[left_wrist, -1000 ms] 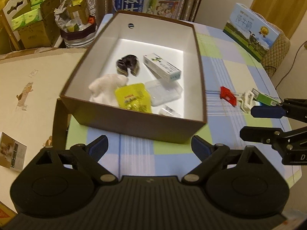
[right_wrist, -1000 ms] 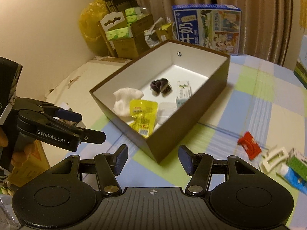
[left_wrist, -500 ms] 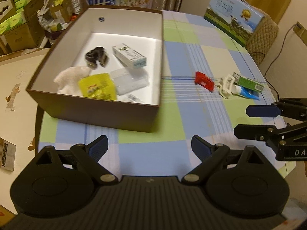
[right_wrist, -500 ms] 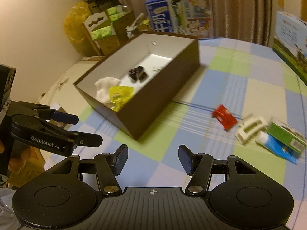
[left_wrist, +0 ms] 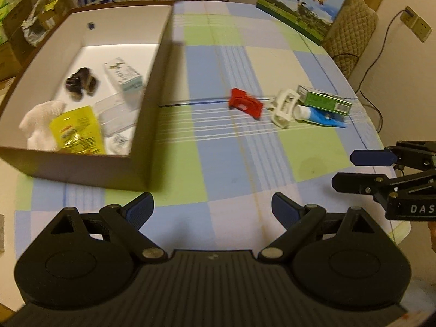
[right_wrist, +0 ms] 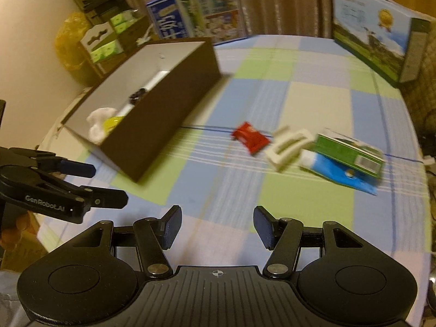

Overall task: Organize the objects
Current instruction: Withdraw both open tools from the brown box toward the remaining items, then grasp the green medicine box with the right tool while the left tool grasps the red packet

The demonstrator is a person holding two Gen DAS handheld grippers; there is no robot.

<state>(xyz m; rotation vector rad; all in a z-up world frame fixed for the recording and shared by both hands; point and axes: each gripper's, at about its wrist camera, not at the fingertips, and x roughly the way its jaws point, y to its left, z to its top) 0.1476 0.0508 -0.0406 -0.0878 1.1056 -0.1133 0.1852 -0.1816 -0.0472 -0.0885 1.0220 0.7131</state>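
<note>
Brown box (left_wrist: 141,125) wall edging bare checked cloth (left_wrist: 218,169), both tools (left_wrist: 212,208) (right_wrist: 216,224) apart, empty, red packet (left_wrist: 246,105) beyond.

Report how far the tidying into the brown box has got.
Done: the brown box already holds a white cloth, yellow packet, dark clip and small carton.
In hand: nothing; left gripper and right gripper are open.
Left: red packet, white clip, green box, blue tube on the tablecloth.

The checked tablecloth (left_wrist: 223,158) bears a brown box (left_wrist: 147,125), red packet (left_wrist: 245,105), white clip (left_wrist: 283,106).
</note>
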